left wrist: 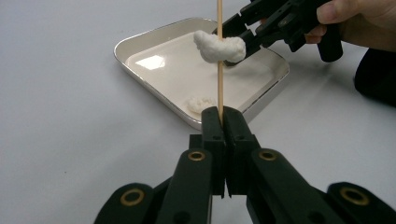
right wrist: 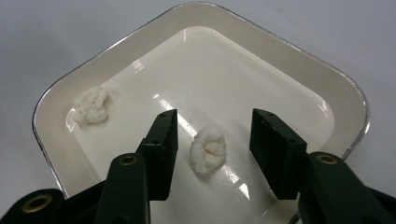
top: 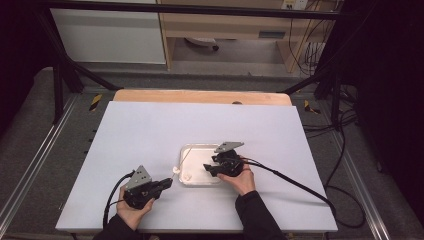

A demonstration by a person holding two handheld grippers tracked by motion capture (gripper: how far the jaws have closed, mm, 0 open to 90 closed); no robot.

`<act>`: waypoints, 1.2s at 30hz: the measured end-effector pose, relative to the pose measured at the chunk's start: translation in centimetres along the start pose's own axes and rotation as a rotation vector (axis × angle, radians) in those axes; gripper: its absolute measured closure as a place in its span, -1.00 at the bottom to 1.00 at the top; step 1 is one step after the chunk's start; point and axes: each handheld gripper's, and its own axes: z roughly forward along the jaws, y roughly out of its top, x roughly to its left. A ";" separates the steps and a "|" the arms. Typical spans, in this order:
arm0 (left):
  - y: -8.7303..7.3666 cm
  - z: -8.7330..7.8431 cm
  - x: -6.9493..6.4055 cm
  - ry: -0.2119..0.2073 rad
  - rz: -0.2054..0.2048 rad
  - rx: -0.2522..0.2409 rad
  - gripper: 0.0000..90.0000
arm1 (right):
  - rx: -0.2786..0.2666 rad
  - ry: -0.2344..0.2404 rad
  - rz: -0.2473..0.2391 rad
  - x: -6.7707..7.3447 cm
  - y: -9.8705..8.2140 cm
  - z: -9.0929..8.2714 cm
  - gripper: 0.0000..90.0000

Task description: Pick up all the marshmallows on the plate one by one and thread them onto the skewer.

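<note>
Item: white tray [top: 186, 150], landmark.
- Left gripper [left wrist: 223, 114]: clamped on wooden skewer [left wrist: 219, 56], upright at the tray's near rim, one white puffed piece [left wrist: 219, 46] threaded.
- Right gripper [right wrist: 212, 135]: released, straddling the loose piece [right wrist: 208, 150] on the tray floor.
Centre your jaws, squeeze lightly; it likely crushes.

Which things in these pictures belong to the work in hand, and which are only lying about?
In the work:
- thin wooden skewer, clamped in the left gripper
- white puffy piece on it
- white puffy piece between the right gripper's open jaws
- shallow cream tray

Lying about:
- second white piece in the tray's corner
- cables on the floor
</note>
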 end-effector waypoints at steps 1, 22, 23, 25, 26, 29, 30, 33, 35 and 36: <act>0.0 0.0 0.0 0.000 0.000 0.000 0.97 | 0.001 0.002 -0.005 0.0 -0.1 0.0 0.23; 0.0 -0.1 -0.1 -0.004 0.005 -0.006 0.97 | -0.086 0.045 0.037 -0.1 -0.1 -1.9 0.65; 0.0 -0.1 -0.1 -0.005 0.005 -0.006 0.97 | -0.100 0.051 0.036 0.0 0.0 -2.4 0.65; 0.0 0.0 -0.2 -0.006 0.005 -0.006 0.97 | -0.135 0.067 0.042 0.0 0.3 -3.3 0.65; 0.0 0.0 -0.2 -0.007 0.006 -0.005 0.97 | -0.151 0.074 0.048 0.0 0.4 -3.8 0.65; 0.0 0.0 -0.2 -0.008 0.007 -0.003 0.97 | -0.196 0.090 0.062 -0.1 0.9 -5.2 0.65; 0.0 0.0 -0.2 -0.008 0.007 -0.002 0.97 | -0.209 0.093 0.064 -0.1 1.0 -5.6 0.65; 0.0 0.0 -0.3 -0.009 0.009 -0.003 0.97 | -0.249 0.113 0.081 -0.2 1.5 -6.8 0.66; 0.0 0.0 -0.3 -0.009 0.008 -0.005 0.97 | -0.277 0.126 0.091 -0.3 1.8 -7.5 0.67; 0.0 0.0 -0.3 -0.010 0.010 -0.004 0.97 | -0.291 0.131 0.094 -0.3 1.9 -7.8 0.67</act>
